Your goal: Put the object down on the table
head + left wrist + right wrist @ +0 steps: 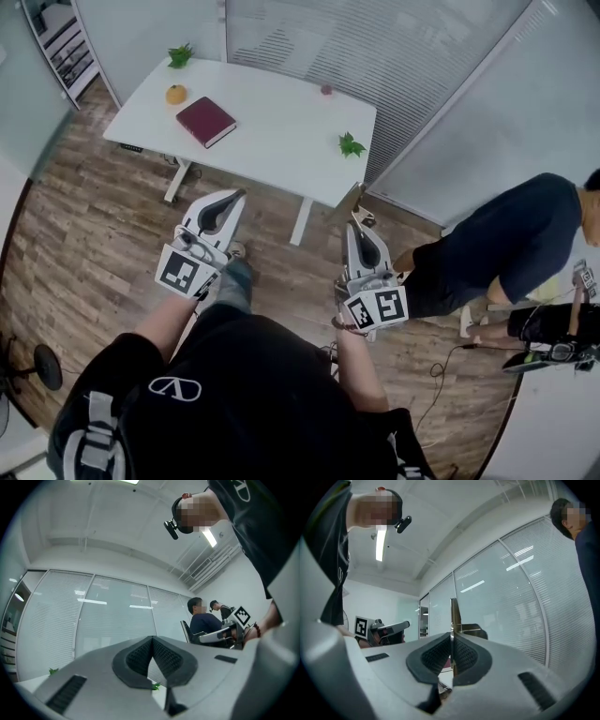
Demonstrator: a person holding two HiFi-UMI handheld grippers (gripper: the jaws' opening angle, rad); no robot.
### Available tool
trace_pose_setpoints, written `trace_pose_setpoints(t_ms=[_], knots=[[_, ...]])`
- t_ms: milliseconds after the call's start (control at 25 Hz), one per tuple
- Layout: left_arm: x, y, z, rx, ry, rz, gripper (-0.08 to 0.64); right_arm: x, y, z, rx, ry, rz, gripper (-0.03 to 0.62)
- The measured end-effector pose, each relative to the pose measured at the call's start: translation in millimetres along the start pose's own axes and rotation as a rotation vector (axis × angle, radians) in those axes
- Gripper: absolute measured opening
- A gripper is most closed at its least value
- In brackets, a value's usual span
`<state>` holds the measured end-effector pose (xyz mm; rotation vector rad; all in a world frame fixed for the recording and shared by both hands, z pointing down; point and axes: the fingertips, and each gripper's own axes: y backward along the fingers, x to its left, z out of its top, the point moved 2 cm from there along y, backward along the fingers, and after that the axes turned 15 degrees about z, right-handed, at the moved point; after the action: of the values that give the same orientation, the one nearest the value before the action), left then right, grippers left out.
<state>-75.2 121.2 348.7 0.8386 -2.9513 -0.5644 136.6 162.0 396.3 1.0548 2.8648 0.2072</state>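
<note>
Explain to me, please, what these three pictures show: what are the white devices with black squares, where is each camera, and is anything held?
A person holds a two-jaw tool in each hand: left tool, right tool; the marked cubes belong to them. One camera sits on the person's head and looks down; one rides on each tool. The white table bears a red book, an orange fruit and two plants. Both tools' jaws are together. The left holds nothing; a thin strip stands at the right tool's tips, held or behind, I cannot tell.

Book (206, 121) maroon; fruit (175, 94) orange; table (281, 136) white; floor (84, 216) brown (wood-grain planks).
</note>
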Motion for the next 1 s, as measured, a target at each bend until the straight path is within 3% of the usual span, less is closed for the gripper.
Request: trace_pose_setpoints(t_ms=[240,600,1000], knots=[[55,-100,-41,-0.016,0.035,-0.054,0.005,-67,-85,-8,0.006,0.017,-0.032,0.005],[158,-265,-131,0.069,0.051,-0.168,0.005,-184,-236,-18,0.021,0.055,-0.082,0.005],[183,-356,-171,0.071,0.076,-0.216,0.005,-260,-303,-32,0.035,0.038,-0.107,0.005]])
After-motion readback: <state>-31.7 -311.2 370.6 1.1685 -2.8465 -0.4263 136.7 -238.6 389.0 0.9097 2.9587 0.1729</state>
